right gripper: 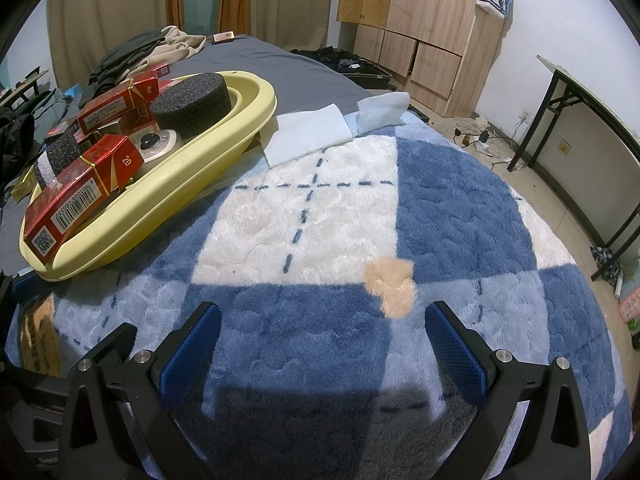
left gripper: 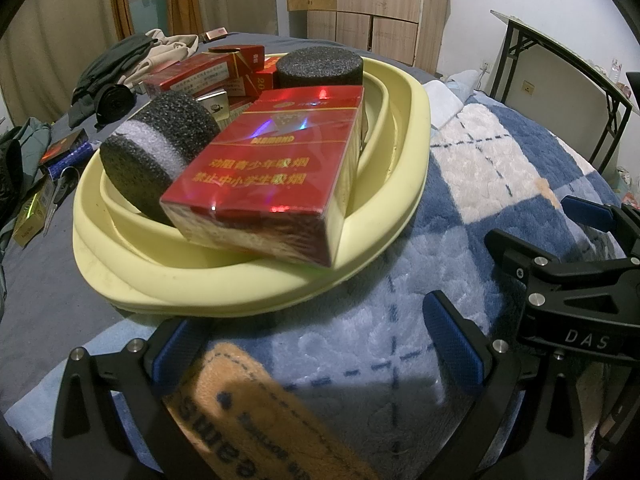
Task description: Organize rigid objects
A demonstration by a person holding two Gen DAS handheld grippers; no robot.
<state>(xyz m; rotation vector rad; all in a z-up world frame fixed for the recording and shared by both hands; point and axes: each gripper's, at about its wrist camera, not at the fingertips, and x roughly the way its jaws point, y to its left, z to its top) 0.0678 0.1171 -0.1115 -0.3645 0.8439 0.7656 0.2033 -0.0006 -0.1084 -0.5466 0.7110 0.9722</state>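
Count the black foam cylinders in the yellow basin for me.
2. One foam cylinder stands at the far end of the basin; the other, banded white, lies by the near red box. More may be hidden.

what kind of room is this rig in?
Most likely a bedroom in a home. The work surface looks like a bed: a plush checked blanket over a grey sheet, with clothes piled at the far end. A wooden wardrobe stands against the wall.
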